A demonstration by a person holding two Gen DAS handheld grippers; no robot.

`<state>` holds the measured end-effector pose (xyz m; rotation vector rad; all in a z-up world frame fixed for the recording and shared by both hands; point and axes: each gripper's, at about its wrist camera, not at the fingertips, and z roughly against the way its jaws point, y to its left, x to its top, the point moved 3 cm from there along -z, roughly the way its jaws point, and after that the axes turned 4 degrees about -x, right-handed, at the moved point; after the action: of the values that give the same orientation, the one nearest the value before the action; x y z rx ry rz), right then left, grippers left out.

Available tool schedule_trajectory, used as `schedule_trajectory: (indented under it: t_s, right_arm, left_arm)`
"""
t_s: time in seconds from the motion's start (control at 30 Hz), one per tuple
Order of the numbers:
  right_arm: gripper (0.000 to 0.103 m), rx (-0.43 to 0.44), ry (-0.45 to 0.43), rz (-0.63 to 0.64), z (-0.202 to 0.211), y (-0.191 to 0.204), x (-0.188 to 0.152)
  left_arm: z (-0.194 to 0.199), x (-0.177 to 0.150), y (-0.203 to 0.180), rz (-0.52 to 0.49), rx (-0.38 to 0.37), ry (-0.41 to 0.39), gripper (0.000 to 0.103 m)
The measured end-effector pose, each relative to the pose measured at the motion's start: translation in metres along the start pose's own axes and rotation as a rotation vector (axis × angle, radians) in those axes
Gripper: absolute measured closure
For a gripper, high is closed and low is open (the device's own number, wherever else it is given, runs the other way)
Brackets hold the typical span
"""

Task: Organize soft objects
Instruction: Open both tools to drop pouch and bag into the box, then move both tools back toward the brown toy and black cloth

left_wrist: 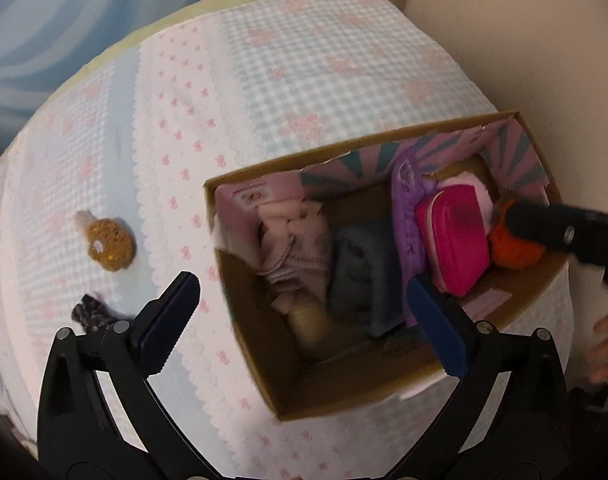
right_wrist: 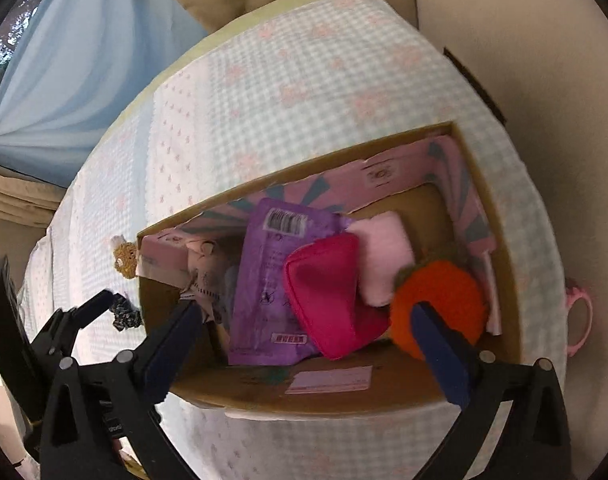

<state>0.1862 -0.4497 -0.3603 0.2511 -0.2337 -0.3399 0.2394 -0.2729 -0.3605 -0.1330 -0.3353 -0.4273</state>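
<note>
An open cardboard box (left_wrist: pixel 260 364) (right_wrist: pixel 516 280) stands on the bed. It holds a magenta pouch (left_wrist: pixel 456 236) (right_wrist: pixel 328 288), a purple packet (left_wrist: pixel 404 216) (right_wrist: pixel 264 280), an orange knitted ball (left_wrist: pixel 512 248) (right_wrist: pixel 444 292), a pink soft pad (right_wrist: pixel 384 256), pale pink clothing (left_wrist: pixel 296 248) and a dark blue cloth (left_wrist: pixel 360 272). My left gripper (left_wrist: pixel 304 300) is open and empty above the box's near left part. My right gripper (right_wrist: pixel 308 320) is open and empty over the box; its finger (left_wrist: pixel 552 224) is beside the orange ball. A brown knitted cookie (left_wrist: pixel 110 244) (right_wrist: pixel 124 260) and a dark scrunchie (left_wrist: pixel 92 312) (right_wrist: pixel 124 312) lie on the bedspread left of the box.
The bed has a blue-and-white checked spread with pink bows (left_wrist: pixel 304 60) (right_wrist: pixel 304 80). A pale blue curtain (left_wrist: pixel 44 20) (right_wrist: pixel 64 72) hangs at the far left. A beige headboard or wall (left_wrist: pixel 524 20) lies to the right. A pink cup handle (right_wrist: pixel 580 320) shows at the bed's right edge.
</note>
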Motion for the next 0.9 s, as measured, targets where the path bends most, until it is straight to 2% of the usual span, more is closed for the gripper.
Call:
schedule_trajectory:
  t_s: [0.2, 0.47, 0.73, 0.9]
  right_arm:
    - [0.0, -0.005, -0.014, 0.017, 0.007, 0.0, 0.0]
    - [0.0, -0.009, -0.081, 0.043, 0.042, 0.013, -0.01]
    - [0.0, -0.074, -0.151, 0.097, 0.095, 0.037, -0.03]
    - [0.0, -0.113, -0.22, 0.141, 0.14, 0.068, -0.05]
  left_arm:
    - [0.007, -0.011, 0.007, 0.038, -0.001, 0.015, 0.0]
    - [0.039, -0.015, 0.01, 0.083, -0.004, -0.033, 0.0]
    - [0.1, -0.031, 0.015, 0.106, 0.0, -0.124, 0.0]
    - [0.146, -0.042, 0.025, 0.118, -0.001, -0.175, 0.0]
